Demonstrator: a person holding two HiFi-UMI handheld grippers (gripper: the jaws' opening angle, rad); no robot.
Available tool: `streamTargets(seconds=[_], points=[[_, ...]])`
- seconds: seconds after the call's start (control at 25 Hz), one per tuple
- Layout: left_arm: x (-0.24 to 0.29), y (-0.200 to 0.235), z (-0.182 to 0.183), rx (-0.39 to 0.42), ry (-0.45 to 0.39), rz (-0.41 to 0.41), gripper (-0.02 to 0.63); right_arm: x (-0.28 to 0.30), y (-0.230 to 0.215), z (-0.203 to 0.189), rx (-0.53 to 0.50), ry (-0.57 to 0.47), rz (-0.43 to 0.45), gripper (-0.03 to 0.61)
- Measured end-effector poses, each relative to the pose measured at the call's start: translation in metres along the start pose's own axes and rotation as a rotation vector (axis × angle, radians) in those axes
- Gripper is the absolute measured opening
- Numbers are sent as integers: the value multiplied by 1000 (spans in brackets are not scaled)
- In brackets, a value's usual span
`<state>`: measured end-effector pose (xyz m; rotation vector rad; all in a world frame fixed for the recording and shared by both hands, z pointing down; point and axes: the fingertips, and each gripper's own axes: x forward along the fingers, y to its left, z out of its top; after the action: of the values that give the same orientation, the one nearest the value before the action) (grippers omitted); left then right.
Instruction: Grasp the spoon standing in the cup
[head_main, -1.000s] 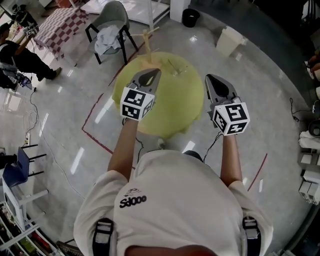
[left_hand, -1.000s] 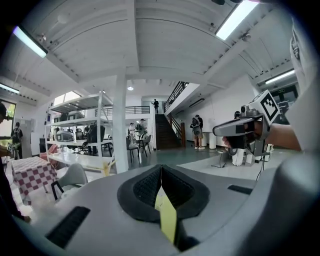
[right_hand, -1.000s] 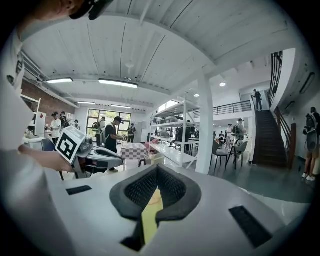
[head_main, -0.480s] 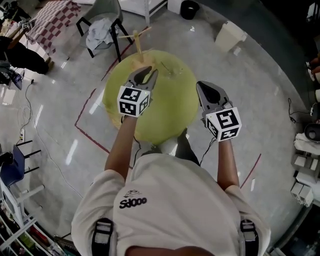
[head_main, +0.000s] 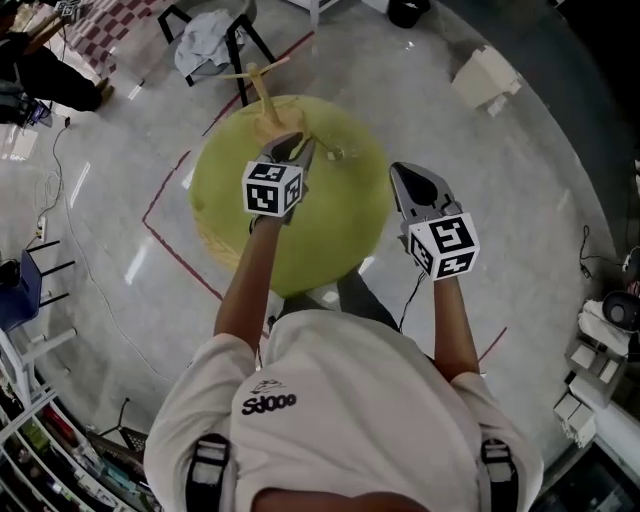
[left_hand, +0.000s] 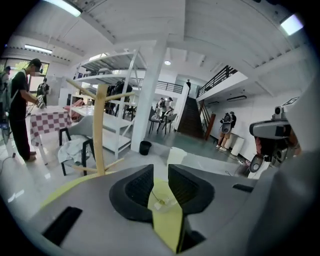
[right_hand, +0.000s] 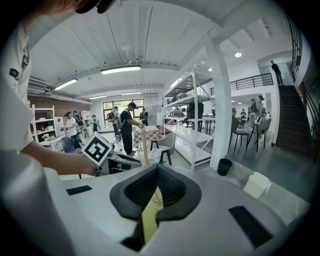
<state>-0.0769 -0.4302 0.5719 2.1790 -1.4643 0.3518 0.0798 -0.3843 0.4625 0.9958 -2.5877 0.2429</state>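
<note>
The spoon (left_hand: 156, 196) leans in a clear cup (right_hand: 157, 203). We find both straight ahead of the left claw (left_hand: 161, 171), framed in the gap between its pads but beyond their tips and not touching them. That claw is released, its jaws a little apart with nothing between them. The right claw (right_hand: 156, 170) is clenched on nothing, its jaws meeting at the tips. From it the cup lies ahead and to the left, glimpsed through the slit lower down.

The left claw hangs over a round yellow-green table (head_main: 300, 240), while the right hangs just beside the table's right edge. Past the left claw, at the far rim, a wooden stand (left_hand: 100, 130) rises with slanting pegs.

Beyond the table we see a glossy pale grey floor (head_main: 520, 200) marked with red tape lines (head_main: 163, 190). Left of the stand is a chair (left_hand: 85, 127) with a cloth draped over it. Farther ahead of the left claw, a black bin (left_hand: 145, 147) sits at the foot of a white pillar (left_hand: 150, 95), and a white box (left_hand: 176, 156) lies on the floor to the right of it.

At the back we make out white shelving (left_hand: 112, 65) and a table with a checked cloth (left_hand: 47, 122), where a person in dark clothes (left_hand: 20, 110) stands. Stairs (left_hand: 192, 117) climb to a railed upper level, and strip lights (right_hand: 120, 70) run along the white ceiling.
</note>
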Motion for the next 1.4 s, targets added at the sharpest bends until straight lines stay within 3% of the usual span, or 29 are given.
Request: streamTargets(seconds=[0.36, 0.72, 1.2, 1.4], points=[[61, 28, -47, -125, 101, 88, 117, 40, -42, -40, 53, 69, 83, 23], [86, 37, -66, -152, 131, 130, 90, 45, -63, -60, 77, 98, 78, 23], [84, 32, -62, -107, 139, 81, 34, 24, -52, -57, 96, 71, 7, 23], [62, 15, -44, 8, 101, 29, 34, 1, -33, -44, 101, 28, -56, 23]])
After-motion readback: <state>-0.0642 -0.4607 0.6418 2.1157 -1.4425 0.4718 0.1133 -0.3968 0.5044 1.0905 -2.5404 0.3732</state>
